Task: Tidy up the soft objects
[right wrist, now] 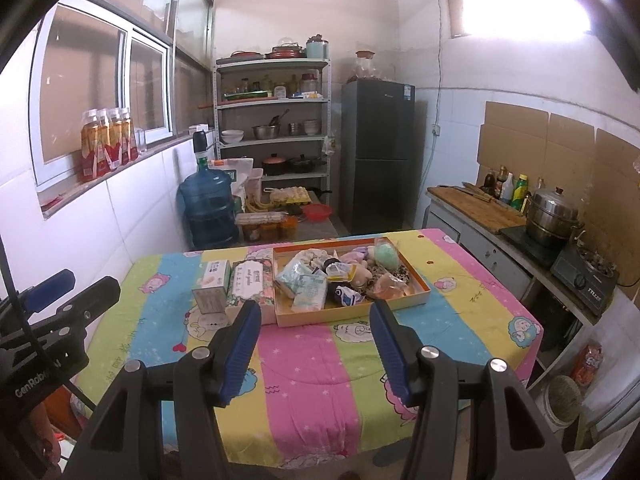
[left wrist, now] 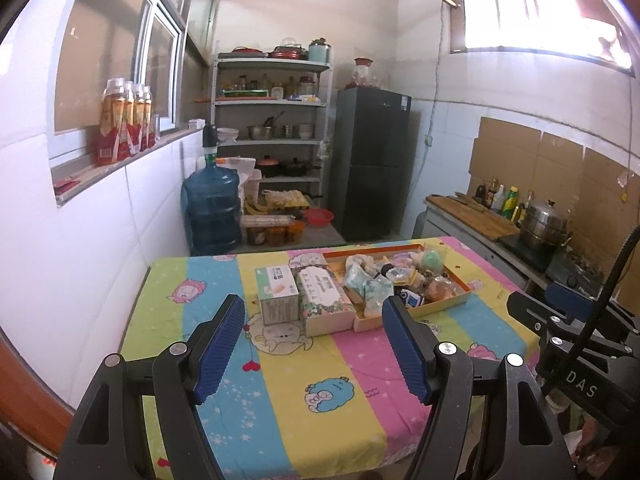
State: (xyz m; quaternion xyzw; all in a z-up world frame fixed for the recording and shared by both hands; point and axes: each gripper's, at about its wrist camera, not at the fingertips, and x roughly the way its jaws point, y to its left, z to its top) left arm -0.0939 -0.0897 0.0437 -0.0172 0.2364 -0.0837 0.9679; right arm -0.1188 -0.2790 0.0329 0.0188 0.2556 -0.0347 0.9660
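Observation:
A shallow orange-rimmed tray (left wrist: pixel 448 303) (right wrist: pixel 420 296) sits on the far half of the table, piled with soft things: tissue packs (right wrist: pixel 304 282), rolled socks (right wrist: pixel 350 296), a mint-green puff (right wrist: pixel 386 254) (left wrist: pixel 433 261). Left of it stand a floral box (left wrist: pixel 326 300) (right wrist: pixel 252 280) and a small green tissue box (left wrist: pixel 278 294) (right wrist: pixel 212 282). My left gripper (left wrist: pixel 314 312) is open and empty, above the near table, short of the boxes. My right gripper (right wrist: pixel 316 316) is open and empty, just before the tray's near rim.
The table wears a striped cartoon cloth (right wrist: pixel 320 364). Behind it are a blue water jug (right wrist: pixel 208 212), a shelf of cookware (right wrist: pixel 272 128) and a dark fridge (right wrist: pixel 378 156). A counter with a steamer pot (right wrist: pixel 554 216) and stove runs along the right.

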